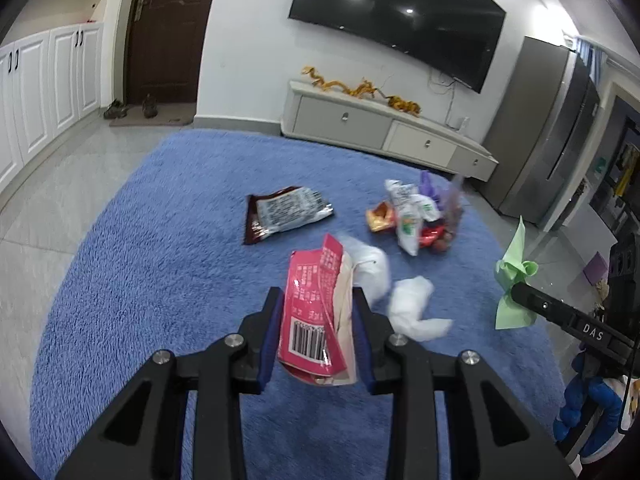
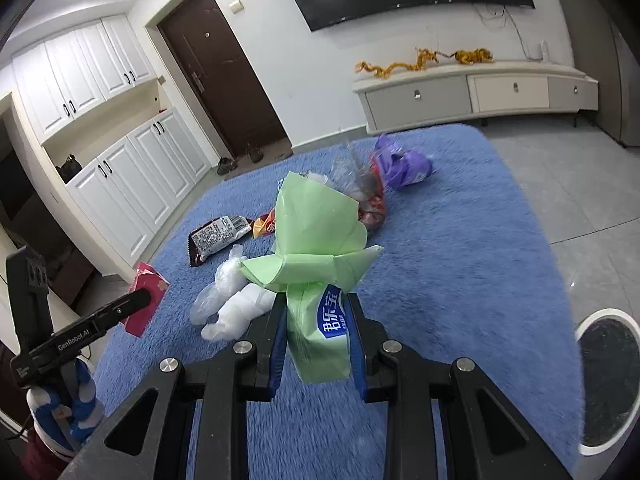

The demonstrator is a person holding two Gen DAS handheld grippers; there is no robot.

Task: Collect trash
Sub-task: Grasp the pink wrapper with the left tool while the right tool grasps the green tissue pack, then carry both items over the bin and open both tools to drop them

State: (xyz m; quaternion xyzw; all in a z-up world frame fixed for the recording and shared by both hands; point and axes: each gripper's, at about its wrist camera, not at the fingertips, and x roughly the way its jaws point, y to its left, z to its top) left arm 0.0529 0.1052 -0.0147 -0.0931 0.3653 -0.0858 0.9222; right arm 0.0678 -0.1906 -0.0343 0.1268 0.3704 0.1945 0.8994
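Observation:
My left gripper (image 1: pixel 318 300) is shut on a pink snack wrapper (image 1: pixel 314 312) and holds it above the blue rug (image 1: pixel 160 240). My right gripper (image 2: pixel 318 300) is shut on a green tissue wrapper (image 2: pixel 316 248), also above the rug; that wrapper shows at the right of the left wrist view (image 1: pixel 514 280). On the rug lie a dark brown packet (image 1: pixel 286 212), an orange wrapper (image 1: pixel 380 218), a pile of white, red and purple wrappers (image 1: pixel 424 216) and crumpled clear plastic (image 1: pixel 412 308). In the right wrist view I see the brown packet (image 2: pixel 218 236), the clear plastic (image 2: pixel 232 300) and a purple bag (image 2: pixel 404 166).
A round white bin (image 2: pixel 608 376) with a dark inside stands on the tiled floor at the rug's right edge. A low TV cabinet (image 1: pixel 384 124) lines the far wall under a TV. White cupboards (image 2: pixel 120 184) and a brown door (image 1: pixel 168 28) stand to the left.

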